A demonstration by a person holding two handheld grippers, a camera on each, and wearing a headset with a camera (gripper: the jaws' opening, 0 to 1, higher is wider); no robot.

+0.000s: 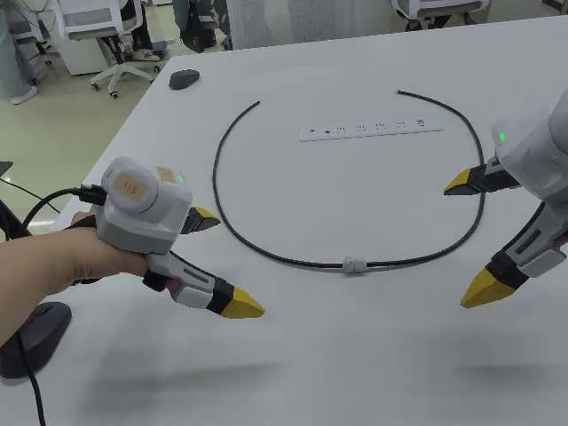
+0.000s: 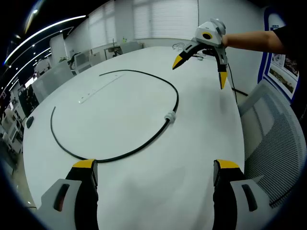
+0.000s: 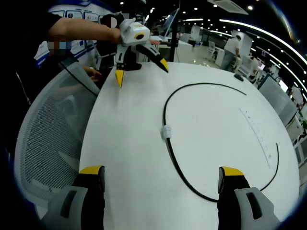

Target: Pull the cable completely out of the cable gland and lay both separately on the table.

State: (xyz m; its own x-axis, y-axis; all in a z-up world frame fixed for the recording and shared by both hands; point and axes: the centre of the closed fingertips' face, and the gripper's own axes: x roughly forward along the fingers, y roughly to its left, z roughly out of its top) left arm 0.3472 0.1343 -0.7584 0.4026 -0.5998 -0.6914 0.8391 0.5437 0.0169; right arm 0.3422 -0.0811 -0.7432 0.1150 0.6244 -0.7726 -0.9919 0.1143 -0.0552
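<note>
White surface (image 1: 355, 364) carried a black cable (image 1: 215, 182) laid in a wide open loop. Its two ends pointed toward the far side, one on each side of a white power strip (image 1: 370, 130). The pale cable gland (image 1: 354, 264) was still threaded on the cable at the near bottom of the loop, and both lay flat on the surface.

The left hand-held gripper (image 1: 222, 262) was held just outside the loop's left curve. Its yellow-tipped jaws were spread wide with nothing between them, and the farther tip was close to the cable. The right hand-held gripper (image 1: 470, 235) was at the loop's right curve, also spread wide and gripping nothing. In the head view the cable ran behind its upper jaw, and whether they touched could not be told. Both gripper views showed the gland ahead, between the parted jaws and well apart from them.

A dark mouse (image 1: 184, 78) rested near the far left edge, with an office chair (image 1: 111, 35) beyond it on the floor.
</note>
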